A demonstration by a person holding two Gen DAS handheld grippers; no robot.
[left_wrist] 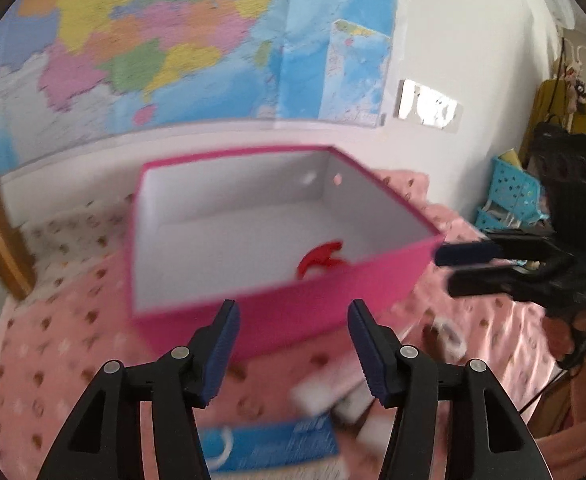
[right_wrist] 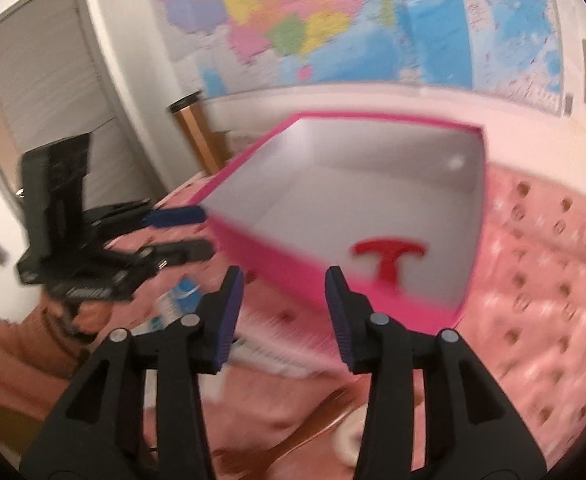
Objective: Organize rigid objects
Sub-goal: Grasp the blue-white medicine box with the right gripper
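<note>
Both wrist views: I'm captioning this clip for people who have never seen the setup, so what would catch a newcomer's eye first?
The bright pink box with its pale inside stands open in the middle, on the pink patterned bedspread. One red T-shaped piece lies on the box floor near the front wall. Behind it a colourful wall map fills the wall, and both tools, left and right, hang open and hold nothing.

The pink box [left_wrist: 277,308] looks like matt card, with a smooth pale-grey lining. The red T-shaped piece [right_wrist: 389,258] inside looks like smooth plastic. The pink bedspread [right_wrist: 541,280] is soft cloth with a slight sheen. Both grippers' fingers [left_wrist: 223,348] are matt black plastic with ribbed blue pads [right_wrist: 229,316]. The wall map [left_wrist: 173,40] is creased glossy paper.
</note>
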